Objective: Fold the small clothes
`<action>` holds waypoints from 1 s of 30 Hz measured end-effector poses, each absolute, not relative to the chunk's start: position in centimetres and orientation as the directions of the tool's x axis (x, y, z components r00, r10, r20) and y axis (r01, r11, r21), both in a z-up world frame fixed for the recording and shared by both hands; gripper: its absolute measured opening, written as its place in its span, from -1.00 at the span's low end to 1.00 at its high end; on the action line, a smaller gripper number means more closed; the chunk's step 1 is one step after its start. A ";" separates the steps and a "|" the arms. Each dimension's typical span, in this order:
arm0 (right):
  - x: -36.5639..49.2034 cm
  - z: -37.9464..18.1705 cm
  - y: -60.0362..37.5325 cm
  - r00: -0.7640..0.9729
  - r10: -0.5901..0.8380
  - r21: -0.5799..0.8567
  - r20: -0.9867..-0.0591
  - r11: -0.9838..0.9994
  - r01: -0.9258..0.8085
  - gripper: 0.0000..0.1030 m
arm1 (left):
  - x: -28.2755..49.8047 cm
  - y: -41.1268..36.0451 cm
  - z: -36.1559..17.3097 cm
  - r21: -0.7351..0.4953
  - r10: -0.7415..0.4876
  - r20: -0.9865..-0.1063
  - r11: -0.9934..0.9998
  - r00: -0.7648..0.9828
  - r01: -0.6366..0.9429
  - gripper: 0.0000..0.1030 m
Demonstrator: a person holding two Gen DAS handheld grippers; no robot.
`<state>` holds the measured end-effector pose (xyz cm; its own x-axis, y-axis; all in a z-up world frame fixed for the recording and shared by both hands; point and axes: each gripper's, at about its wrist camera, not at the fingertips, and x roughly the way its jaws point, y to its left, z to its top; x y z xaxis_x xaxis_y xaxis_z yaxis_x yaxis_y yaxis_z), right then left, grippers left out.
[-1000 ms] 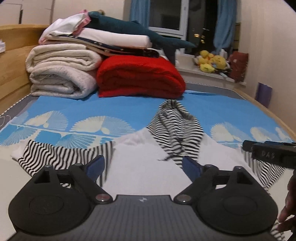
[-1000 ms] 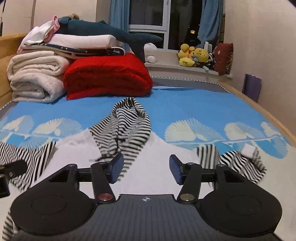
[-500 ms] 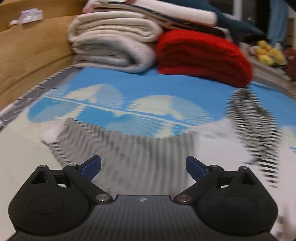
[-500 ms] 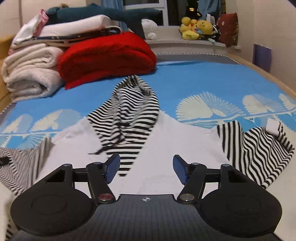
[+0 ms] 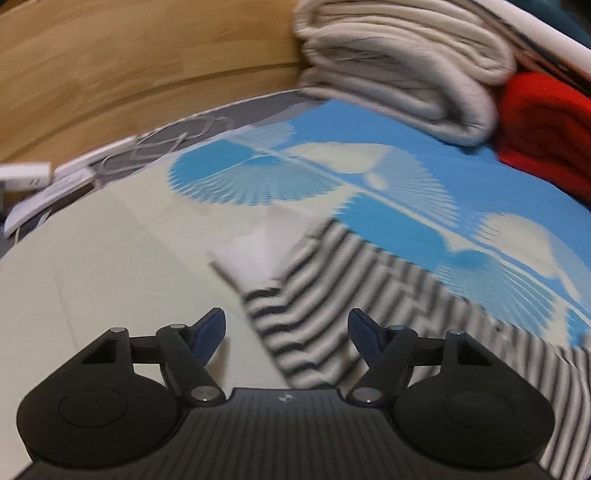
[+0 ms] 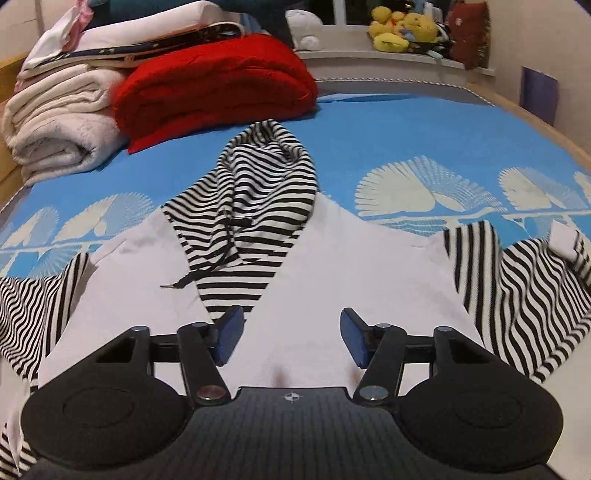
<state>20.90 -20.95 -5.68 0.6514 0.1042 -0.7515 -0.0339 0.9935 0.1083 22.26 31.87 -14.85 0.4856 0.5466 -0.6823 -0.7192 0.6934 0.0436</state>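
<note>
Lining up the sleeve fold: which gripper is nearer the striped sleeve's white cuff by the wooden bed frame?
Left. The left gripper sits just short of the white cuff; the right gripper hovers over the white torso.

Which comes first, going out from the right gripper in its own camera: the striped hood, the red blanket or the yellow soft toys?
From the right gripper:
1. Striped hood, just ahead, slightly left, lying on the white body of the garment.
2. Red blanket, farther back on the left, beside the folded white blankets.
3. Yellow soft toys, farthest, on the sill at the far right.
</note>
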 end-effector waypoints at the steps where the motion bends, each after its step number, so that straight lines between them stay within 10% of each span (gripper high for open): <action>1: 21.0 -5.7 -20.9 0.648 0.107 0.109 -0.754 0.993 -0.038 0.05 | 22.2 32.7 -15.1 0.021 0.543 -0.690 0.676 0.479 -0.736 0.42; 7: 21.4 -6.2 -21.3 0.635 0.058 0.070 -0.770 0.998 -0.006 -0.30 | 21.8 33.2 -15.6 -0.026 0.500 -0.712 0.684 0.494 -0.729 -0.87; 17: 21.6 -5.5 -24.1 0.645 0.007 0.103 -0.764 0.988 0.111 -0.68 | 22.3 21.6 -5.4 -0.132 0.370 -0.591 0.832 0.716 -0.539 -0.90; 24: 21.8 -5.2 -25.6 0.637 0.021 0.165 -0.770 0.972 0.168 -0.67 | 21.4 1.7 -1.1 -0.243 -0.148 -0.534 0.970 0.833 0.017 -0.87; 27: 22.0 -5.1 -26.7 0.645 0.027 0.196 -0.764 0.961 0.193 -0.66 | 21.5 -3.1 -2.8 -0.342 -0.409 -0.560 0.906 0.721 0.249 -0.27; 30: 22.3 -5.7 -27.5 0.623 0.044 0.221 -0.781 0.952 0.210 -0.49 | 22.1 -3.0 -3.2 -0.285 -0.326 -0.576 0.940 0.750 0.189 -0.14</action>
<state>22.29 -27.50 -5.70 0.6226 0.0437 -0.7813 0.2101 0.9525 0.2206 22.13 -2.98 -3.17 0.7499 -0.3259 -0.5757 0.1893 0.9396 -0.2853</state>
